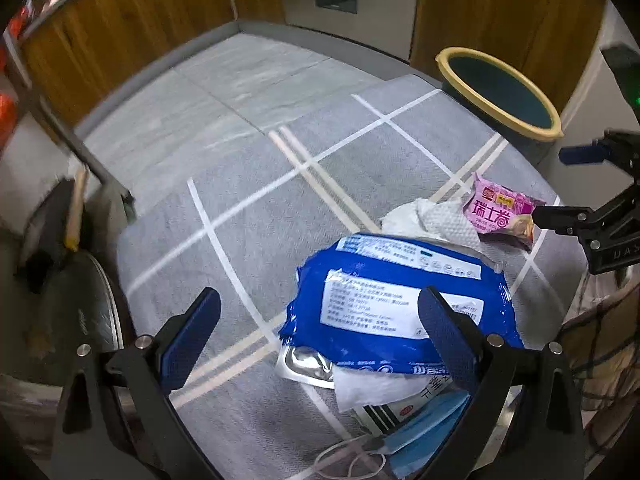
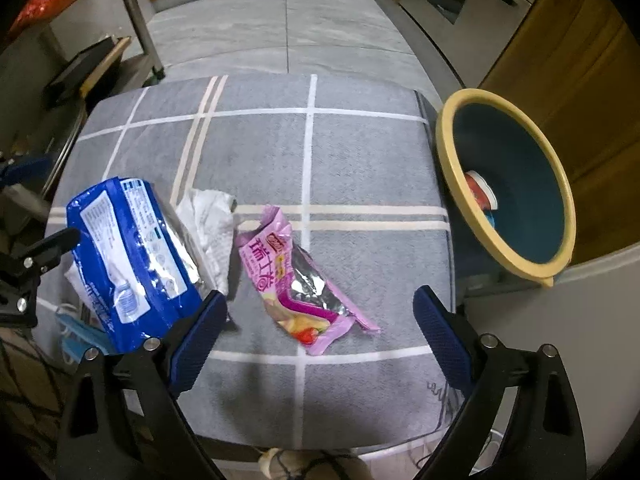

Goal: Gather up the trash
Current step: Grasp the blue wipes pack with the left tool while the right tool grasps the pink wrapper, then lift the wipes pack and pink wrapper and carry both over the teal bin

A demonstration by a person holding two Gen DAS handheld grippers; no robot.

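Below, pink wrapper between spread fingers of right gripper, untouched

Left wrist view: rides the left gripper, looking steeply down and close over a grey checked mat; blue packet lower right.
Right wrist view: rides the right gripper, likewise steep and close; pink wrapper at centre.
Shared: mat, packet, wrapper, white tissue, yellow-rimmed bin at right.
Cross-sight: each view catches the other gripper at its edge.
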